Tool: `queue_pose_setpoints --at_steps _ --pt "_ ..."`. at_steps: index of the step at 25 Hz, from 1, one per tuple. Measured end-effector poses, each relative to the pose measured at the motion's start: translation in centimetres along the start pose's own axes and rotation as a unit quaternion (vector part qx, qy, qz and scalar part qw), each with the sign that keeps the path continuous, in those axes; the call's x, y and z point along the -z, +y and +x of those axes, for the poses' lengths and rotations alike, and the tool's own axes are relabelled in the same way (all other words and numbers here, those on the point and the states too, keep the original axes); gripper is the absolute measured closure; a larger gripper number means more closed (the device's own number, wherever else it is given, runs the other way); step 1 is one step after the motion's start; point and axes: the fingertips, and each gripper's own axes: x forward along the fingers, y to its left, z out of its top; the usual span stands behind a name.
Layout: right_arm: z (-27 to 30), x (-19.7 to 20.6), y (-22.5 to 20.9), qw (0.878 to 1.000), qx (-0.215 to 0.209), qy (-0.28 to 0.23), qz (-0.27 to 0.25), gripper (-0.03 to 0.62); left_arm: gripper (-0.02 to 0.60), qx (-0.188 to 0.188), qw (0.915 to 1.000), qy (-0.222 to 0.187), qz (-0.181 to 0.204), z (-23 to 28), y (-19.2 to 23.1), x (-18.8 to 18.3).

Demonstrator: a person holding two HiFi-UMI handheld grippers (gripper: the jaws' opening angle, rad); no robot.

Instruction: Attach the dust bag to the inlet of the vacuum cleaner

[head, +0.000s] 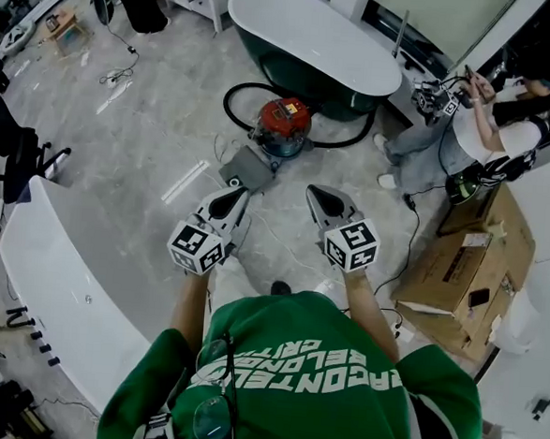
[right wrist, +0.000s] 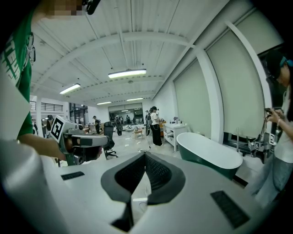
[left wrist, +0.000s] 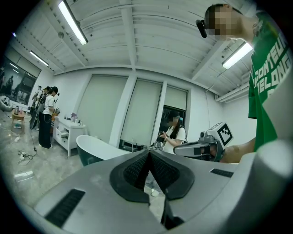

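Observation:
The vacuum cleaner (head: 283, 125), with a red lid on a teal drum and a black hose looped round it, stands on the floor in front of a bathtub. A flat grey dust bag (head: 248, 168) lies on the floor right beside it, on the near side. In the head view my left gripper (head: 236, 195) hangs in the air just short of the bag, pads together and empty. My right gripper (head: 317, 195) is level with it to the right, shut on nothing. The gripper views show each gripper's own shut jaws, left gripper (left wrist: 149, 153) and right gripper (right wrist: 145, 156), and neither shows the vacuum.
A green and white bathtub (head: 316, 40) stands behind the vacuum. A person (head: 483, 125) stands at the right with another device. A cardboard box (head: 464, 265) lies to the right, a white curved tub (head: 60, 265) at the left, and cables trail over the marble floor.

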Motion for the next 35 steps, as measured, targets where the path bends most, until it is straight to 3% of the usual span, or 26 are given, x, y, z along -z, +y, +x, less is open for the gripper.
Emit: queue_pose_setpoints --at_steps 12,19,28,35 --pt "16.5 -5.2 3.4 1.000 0.006 0.003 -0.004 0.585 0.578 -0.005 1.0000 0.001 -0.004 -3.5 17.1 -3.7" --pt "24.2 -6.9 6.9 1.000 -0.010 0.017 -0.010 0.586 0.578 -0.032 0.9994 -0.005 -0.016 -7.4 25.9 -4.8" --pt "29.8 -7.9 11.1 0.999 -0.017 0.038 -0.025 0.586 0.578 -0.038 0.9984 -0.014 -0.038 -11.3 32.1 -4.6" --pt "30.6 -8.1 11.4 0.998 -0.001 0.050 -0.032 0.586 0.578 -0.019 0.9986 -0.018 -0.046 -11.0 34.0 -4.4"
